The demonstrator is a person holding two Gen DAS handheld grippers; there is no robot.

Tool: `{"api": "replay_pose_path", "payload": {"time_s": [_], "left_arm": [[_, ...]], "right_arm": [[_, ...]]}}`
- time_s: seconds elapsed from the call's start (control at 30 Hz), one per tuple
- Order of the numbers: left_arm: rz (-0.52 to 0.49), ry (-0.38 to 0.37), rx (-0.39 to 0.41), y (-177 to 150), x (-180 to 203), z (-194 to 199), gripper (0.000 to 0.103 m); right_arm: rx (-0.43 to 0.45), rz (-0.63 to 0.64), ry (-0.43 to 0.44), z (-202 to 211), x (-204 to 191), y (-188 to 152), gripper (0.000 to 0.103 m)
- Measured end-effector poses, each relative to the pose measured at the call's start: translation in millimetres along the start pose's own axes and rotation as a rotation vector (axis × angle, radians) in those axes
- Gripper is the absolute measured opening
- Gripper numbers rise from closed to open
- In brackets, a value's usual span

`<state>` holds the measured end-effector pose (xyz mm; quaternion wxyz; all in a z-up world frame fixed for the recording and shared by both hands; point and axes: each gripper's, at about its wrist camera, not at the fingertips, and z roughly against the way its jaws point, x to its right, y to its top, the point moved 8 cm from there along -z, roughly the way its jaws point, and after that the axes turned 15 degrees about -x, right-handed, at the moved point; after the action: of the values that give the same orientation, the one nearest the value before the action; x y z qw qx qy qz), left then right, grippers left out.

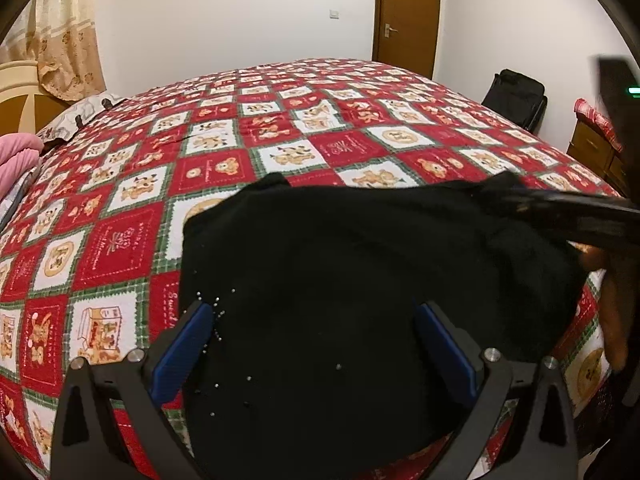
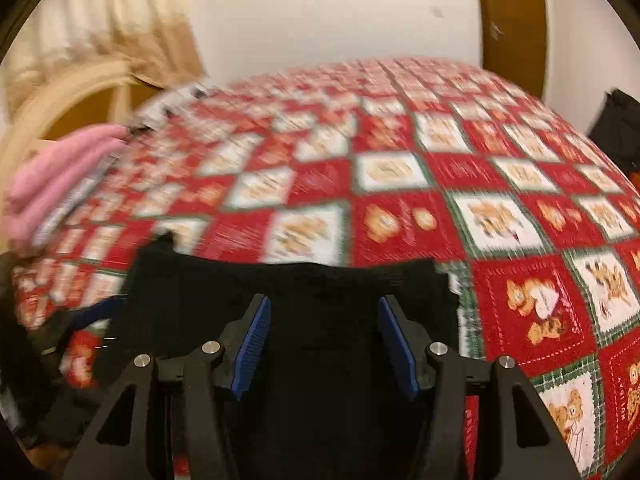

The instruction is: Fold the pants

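Both grippers are hovering with jaws spread and pinching nothing: our left gripper [image 1: 314,320] is hanging over the near part of the black pants [image 1: 360,264], and our right gripper [image 2: 325,318], its view blurred, is sitting above the same dark cloth. We are judging the folding as well along, since the pants are lying as a compact, roughly squared bundle on the red patchwork bed [image 1: 224,128], with perhaps a last fold or smoothing left. We are seeing no containers holding anything, only a closed black bag [image 1: 514,96] beside the bed.

Black pants [image 1: 360,280], seemingly red-checked bedspread [image 1: 280,128]
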<state>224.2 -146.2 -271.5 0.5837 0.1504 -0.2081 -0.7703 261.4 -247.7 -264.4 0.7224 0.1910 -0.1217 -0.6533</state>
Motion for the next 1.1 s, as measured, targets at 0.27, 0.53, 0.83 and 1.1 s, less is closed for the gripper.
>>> {"api": "replay_pose_path", "payload": {"time_s": [0.27,0.53,0.83,1.1], "left_arm": [[0.002,-0.006,0.045,1,-21,17,0.103],[0.093,-0.065,0.044,0,-77,15,0.103],[0.141,-0.177,0.010,-4,-79,-9,0.103],[0.089,-0.314,-0.010,6,-57,-13,0.085]], "right_arm": [[0.063,0.028,0.016,30,3,-12,0.062],[0.040,-0.127,0.073,45,60,-40,0.063],[-0.007,-0.163,0.173,18,62,-51,0.063],[-0.026,-0.151,0.259,10,50,-52,0.062]]}}
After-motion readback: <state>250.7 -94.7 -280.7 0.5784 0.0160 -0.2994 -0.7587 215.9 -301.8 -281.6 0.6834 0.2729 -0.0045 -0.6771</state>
